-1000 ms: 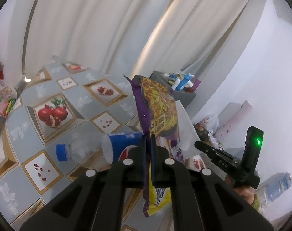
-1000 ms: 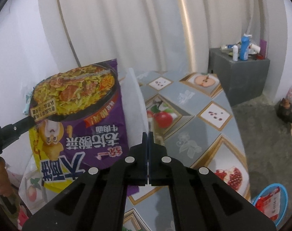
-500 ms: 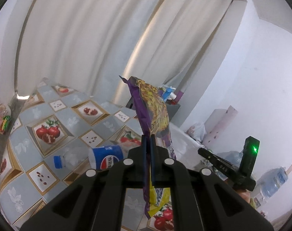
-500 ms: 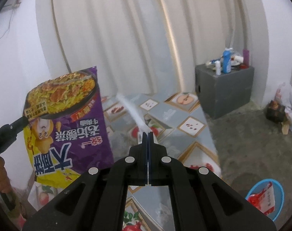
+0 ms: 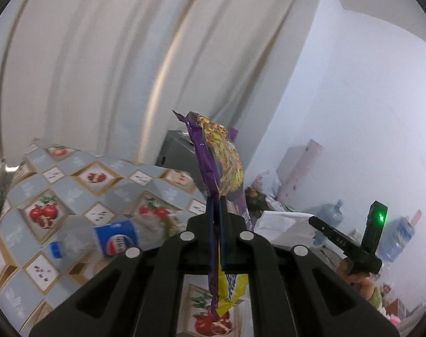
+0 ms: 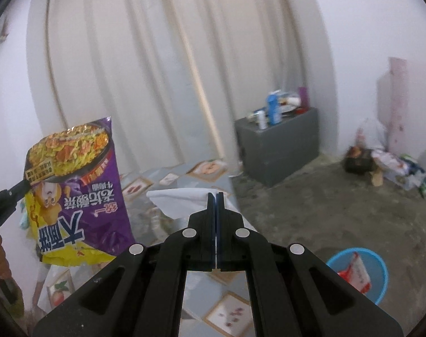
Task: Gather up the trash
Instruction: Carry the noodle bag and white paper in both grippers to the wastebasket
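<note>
Pinching the purple noodle wrapper (image 5: 218, 168) between closed jaws, the left gripper (image 5: 216, 205) holds it upright in the air, its yellow end hanging below the fingers. The right gripper (image 6: 215, 196) is clamped on a white tissue (image 6: 185, 199) that spreads ahead and to its left. A plastic bottle (image 5: 106, 238) lies on the fruit-patterned tablecloth (image 5: 72, 179) down-left of the left gripper; a blue basin (image 6: 378, 269) sits on the floor lower right of the right one.
</note>
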{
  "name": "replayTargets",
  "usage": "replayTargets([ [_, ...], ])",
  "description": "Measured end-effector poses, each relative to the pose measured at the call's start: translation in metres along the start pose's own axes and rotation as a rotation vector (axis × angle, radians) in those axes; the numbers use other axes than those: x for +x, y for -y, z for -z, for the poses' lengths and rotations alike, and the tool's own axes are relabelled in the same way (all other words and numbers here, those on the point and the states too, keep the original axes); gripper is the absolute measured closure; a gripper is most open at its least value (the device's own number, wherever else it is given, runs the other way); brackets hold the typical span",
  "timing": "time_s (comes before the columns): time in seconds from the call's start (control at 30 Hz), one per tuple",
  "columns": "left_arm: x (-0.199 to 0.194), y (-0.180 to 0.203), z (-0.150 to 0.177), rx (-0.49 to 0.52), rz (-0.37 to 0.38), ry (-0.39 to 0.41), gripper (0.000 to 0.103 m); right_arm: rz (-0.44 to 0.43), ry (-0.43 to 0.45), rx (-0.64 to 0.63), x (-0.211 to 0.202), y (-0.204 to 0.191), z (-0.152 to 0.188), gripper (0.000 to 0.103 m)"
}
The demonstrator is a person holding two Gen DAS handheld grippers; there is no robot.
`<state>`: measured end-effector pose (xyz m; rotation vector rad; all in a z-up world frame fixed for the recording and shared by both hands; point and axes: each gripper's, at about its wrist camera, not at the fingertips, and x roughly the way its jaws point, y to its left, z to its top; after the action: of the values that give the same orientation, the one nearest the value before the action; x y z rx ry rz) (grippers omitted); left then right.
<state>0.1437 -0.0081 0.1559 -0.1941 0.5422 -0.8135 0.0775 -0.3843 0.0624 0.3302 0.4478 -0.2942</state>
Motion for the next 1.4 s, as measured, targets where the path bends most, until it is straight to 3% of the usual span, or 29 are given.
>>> replayTargets([
  [0.17,0.039,0.042,0.003,0.068,0.090,-0.072,0.100,0.105,0.036,0.067,-0.025,0.044,0.007,0.103],
  [0.43,0.146,0.133,0.026,0.253,0.197,-0.281,0.100,0.301,0.050,0.206,-0.051,0.129,0.027,0.103],
  [0.6,0.220,0.198,0.055,0.392,0.240,-0.401,0.100,0.421,0.021,0.273,-0.048,0.176,0.044,0.103],
  [0.77,0.293,0.247,0.096,0.496,0.247,-0.531,0.100,0.480,-0.031,0.356,-0.034,0.215,0.065,0.103],
  [0.97,0.393,0.276,0.148,0.469,0.197,-0.755,0.100,0.526,-0.084,0.435,-0.027,0.246,0.088,0.103],
  [1.03,0.427,0.281,0.167,0.466,0.149,-0.815,0.100,0.535,-0.097,0.454,-0.023,0.255,0.093,0.103],
  [1.2,0.494,0.289,0.207,0.438,0.044,-0.932,0.100,0.553,-0.117,0.495,-0.026,0.265,0.103,0.103],
  [1.33,0.528,0.294,0.237,0.418,-0.021,-0.960,0.098,0.563,-0.138,0.518,-0.024,0.270,0.109,0.103],
  [1.4,0.539,0.292,0.249,0.382,-0.040,-0.998,0.079,0.559,-0.150,0.531,-0.021,0.274,0.111,0.103],
])
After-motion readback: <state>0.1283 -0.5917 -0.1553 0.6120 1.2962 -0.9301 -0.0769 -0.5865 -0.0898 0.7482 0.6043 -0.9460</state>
